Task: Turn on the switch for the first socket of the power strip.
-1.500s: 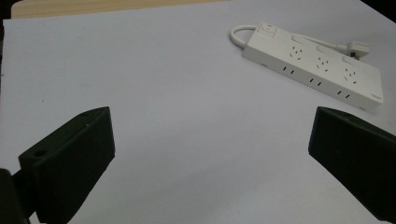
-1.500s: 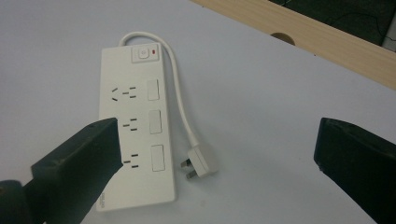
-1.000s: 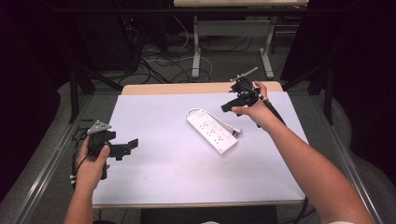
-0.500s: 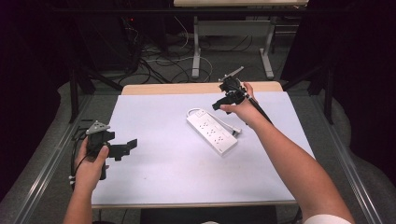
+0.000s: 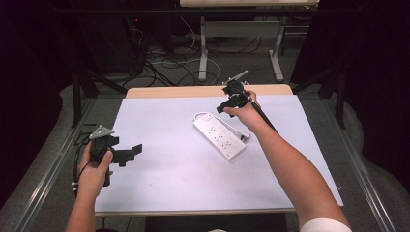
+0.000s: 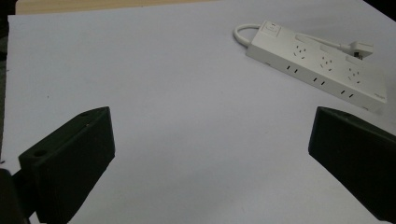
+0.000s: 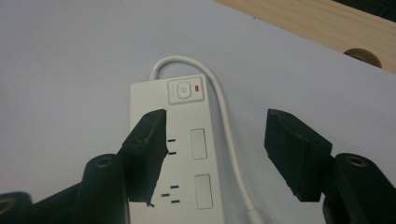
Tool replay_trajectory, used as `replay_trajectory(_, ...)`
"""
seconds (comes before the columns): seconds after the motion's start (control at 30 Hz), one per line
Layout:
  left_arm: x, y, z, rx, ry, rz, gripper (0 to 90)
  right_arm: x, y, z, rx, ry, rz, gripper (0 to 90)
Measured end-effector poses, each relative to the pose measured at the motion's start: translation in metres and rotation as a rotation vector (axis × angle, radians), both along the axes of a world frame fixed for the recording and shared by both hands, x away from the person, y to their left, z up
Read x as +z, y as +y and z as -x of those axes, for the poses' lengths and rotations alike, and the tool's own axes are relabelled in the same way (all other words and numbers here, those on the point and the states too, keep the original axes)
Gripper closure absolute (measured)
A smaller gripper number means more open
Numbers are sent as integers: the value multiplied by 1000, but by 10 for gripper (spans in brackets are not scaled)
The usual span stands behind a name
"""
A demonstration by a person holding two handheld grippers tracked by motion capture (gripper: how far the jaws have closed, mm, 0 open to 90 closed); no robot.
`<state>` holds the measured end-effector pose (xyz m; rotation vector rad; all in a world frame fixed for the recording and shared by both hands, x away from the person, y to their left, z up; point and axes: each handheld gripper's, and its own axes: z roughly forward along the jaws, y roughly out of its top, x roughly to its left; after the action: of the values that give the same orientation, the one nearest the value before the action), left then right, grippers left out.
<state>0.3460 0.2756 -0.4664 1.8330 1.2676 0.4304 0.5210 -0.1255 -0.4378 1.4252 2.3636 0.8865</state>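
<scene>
A white power strip (image 5: 220, 136) lies slanted on the white table top (image 5: 169, 183), its cable looped round the switch end and its plug (image 6: 359, 47) resting alongside. My right gripper (image 5: 225, 107) hovers over that switch end (image 7: 186, 91). Its jaws have just been closing and stand half open, with the strip's cable (image 7: 229, 130) below the gap and the pads touching nothing. At the left edge, my left gripper (image 5: 130, 153) is held still with its jaws wide open and empty (image 6: 210, 154), pointing across at the power strip (image 6: 317, 70).
A bare wooden strip (image 5: 193, 92) with a round cable hole (image 7: 357, 56) runs along the table's far edge. Beyond it are desk legs and loose cables on the floor (image 5: 188, 63). Metal rails flank the table on both sides.
My right hand has moved left and down toward the strip's switch end, and its jaws have narrowed. The left hand and the power strip have stayed put.
</scene>
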Motion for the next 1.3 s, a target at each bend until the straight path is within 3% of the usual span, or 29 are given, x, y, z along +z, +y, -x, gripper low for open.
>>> replay_trajectory(0.13,0,0,0,2,-1,2,3,-5,2,-3,-27,14,-21,434)
replay_trajectory(0.17,1,1,0,-13,19,-5,3,-6,3,-4,-33,17,-23,437)
replay_trajectory(0.23,1,2,0,-13,19,-6,3,-9,4,-6,-43,18,-30,442)
replay_trajectory(0.27,0,1,0,-1,4,-1,3,-10,4,-6,-40,19,-35,444)
replay_trajectory(0.53,0,1,0,2,1,-1,3,-16,7,-9,-96,11,-62,474)
replay_trajectory(0.6,1,2,0,-2,5,2,3,-18,8,-9,-143,57,-106,478)
replay_trajectory(0.67,1,3,0,-8,10,1,3,-20,7,-10,-152,60,-116,489)
replay_trajectory(1.0,-2,2,-1,1,3,1,3,-29,14,-10,-170,53,-134,593)
replay_trajectory(1.3,-5,1,-2,8,13,7,3,-37,22,-9,-170,27,-119,675)
